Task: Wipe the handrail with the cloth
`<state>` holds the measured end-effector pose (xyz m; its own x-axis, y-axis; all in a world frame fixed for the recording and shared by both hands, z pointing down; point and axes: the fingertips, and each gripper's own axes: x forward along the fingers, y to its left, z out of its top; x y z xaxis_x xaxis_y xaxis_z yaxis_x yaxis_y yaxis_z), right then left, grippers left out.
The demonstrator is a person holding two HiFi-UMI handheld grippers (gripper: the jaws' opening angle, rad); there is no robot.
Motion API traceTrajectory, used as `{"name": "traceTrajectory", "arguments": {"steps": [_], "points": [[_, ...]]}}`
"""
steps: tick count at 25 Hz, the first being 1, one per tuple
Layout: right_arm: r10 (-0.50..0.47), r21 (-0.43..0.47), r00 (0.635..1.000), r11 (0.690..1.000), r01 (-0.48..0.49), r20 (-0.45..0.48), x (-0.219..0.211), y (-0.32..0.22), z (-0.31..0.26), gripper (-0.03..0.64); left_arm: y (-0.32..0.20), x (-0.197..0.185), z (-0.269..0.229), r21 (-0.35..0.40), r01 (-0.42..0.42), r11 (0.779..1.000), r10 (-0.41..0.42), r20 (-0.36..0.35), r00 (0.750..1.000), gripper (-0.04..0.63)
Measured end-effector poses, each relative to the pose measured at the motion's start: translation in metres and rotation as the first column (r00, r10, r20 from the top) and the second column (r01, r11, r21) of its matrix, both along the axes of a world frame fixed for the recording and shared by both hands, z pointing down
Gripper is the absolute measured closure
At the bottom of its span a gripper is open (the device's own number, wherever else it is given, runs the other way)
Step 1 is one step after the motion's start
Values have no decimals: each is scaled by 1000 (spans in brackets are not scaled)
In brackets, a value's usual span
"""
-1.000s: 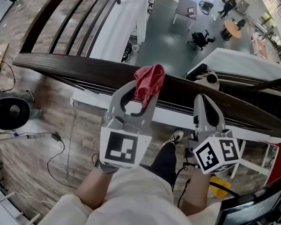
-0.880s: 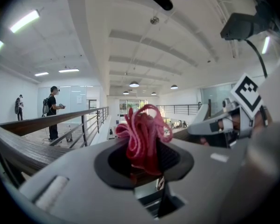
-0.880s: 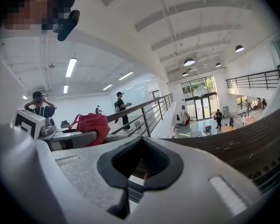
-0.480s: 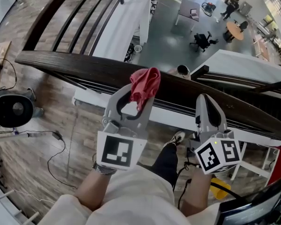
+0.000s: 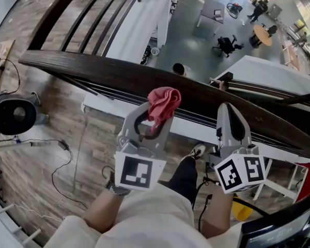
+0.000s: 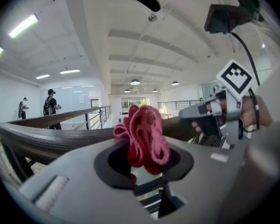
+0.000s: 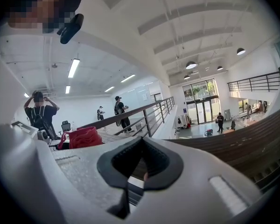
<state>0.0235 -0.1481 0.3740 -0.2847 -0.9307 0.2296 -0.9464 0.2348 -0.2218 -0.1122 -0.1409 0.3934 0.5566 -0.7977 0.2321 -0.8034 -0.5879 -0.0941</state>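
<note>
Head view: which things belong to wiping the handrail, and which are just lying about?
For the job: handrail; red cloth; left gripper, shut on the cloth.

Just around: right gripper, shut and empty; floor cables; office chair and round table on the level below.

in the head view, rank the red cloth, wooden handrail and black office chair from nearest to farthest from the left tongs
1. red cloth: clamped in the left tongs.
2. wooden handrail: just beyond the cloth, running across the view.
3. black office chair: far below on the lower floor, upper right.
</note>
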Motion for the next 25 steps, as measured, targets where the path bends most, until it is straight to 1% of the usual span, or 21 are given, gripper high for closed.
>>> {"name": "traceTrajectory", "arguments": {"steps": [7,10,13,15,17,21,25], "points": [[-18,-3,1000,1000,18,-1,0,-1,0,615,4,3,22,-42,-22,999,21,-23,1000,472],[-25,-3,1000,1000,25,17,0,0,0,615,5,6,30,-65,-40,997,38,-32,999,472],[-31,4,999,1000,31,30,-2,1,0,614,5,7,34,-67,-54,996,52,-27,998,472],[-35,12,999,999,35,23,-4,1,1,614,5,6,33,-67,-50,997,48,-29,998,472],[-33,22,999,999,33,10,-5,2,1,614,6,6,36,-74,-57,996,56,-14,998,472],[-25,38,1000,999,24,11,-5,4,-1,614,10,20,32,-94,-74,993,73,-16,997,471],[-19,36,1000,999,18,16,-1,9,0,614,16,35,34,-91,-125,988,125,-5,992,471]]}}
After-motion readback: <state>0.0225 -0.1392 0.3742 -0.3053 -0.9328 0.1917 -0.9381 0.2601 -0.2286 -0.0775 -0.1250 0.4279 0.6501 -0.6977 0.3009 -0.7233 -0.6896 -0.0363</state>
